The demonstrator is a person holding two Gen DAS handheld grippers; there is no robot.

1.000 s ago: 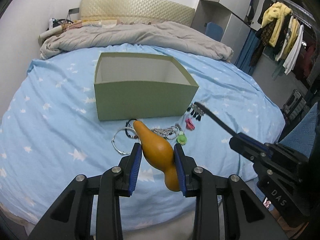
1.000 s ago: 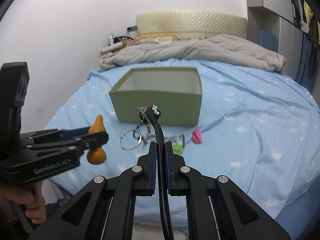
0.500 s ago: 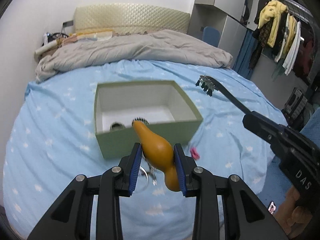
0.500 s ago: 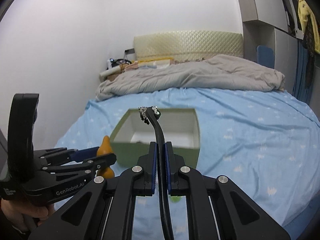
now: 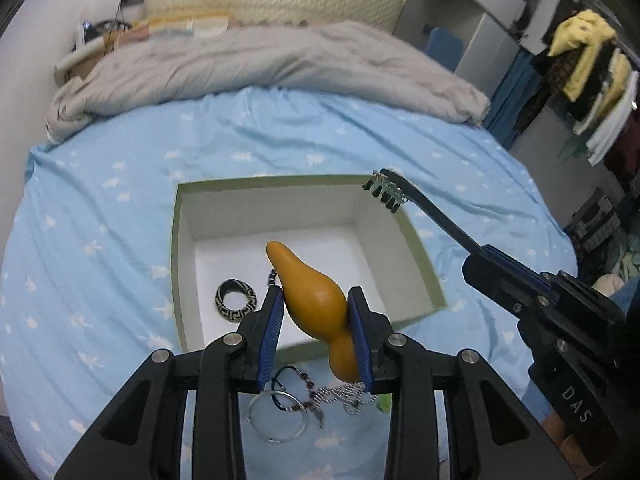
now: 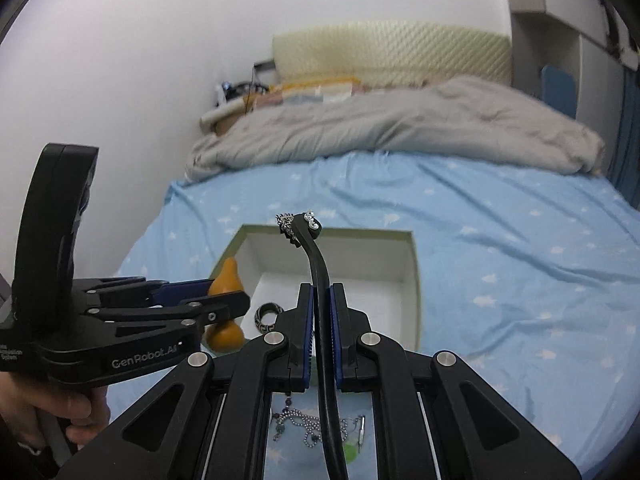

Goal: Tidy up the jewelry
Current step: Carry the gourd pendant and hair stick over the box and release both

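My left gripper [image 5: 316,312] is shut on an orange gourd-shaped pendant [image 5: 312,296], held above the near part of the open green box [image 5: 176,240]. A black-and-white patterned bangle [image 5: 236,300] lies inside the box. My right gripper [image 6: 320,312] is shut on a black band [image 6: 318,272] whose far end carries small silver charms [image 6: 296,224], hanging over the box [image 6: 414,280]. In the left wrist view the band [image 5: 432,212] reaches over the box's right rim. The gourd [image 6: 226,280] and left gripper [image 6: 192,300] show at the left of the right wrist view.
Loose jewelry lies on the blue star-print sheet in front of the box: a silver ring [image 5: 278,416], a beaded bracelet [image 5: 292,384] and a ball chain [image 5: 340,396]. A grey duvet [image 5: 260,64] is bunched at the head of the bed. Clothes [image 5: 588,80] hang at the right.
Both grippers have moved forward and up from the near edge of the bed to above the box, carrying the gourd and the band. The box's inside and the bangle have come into view.
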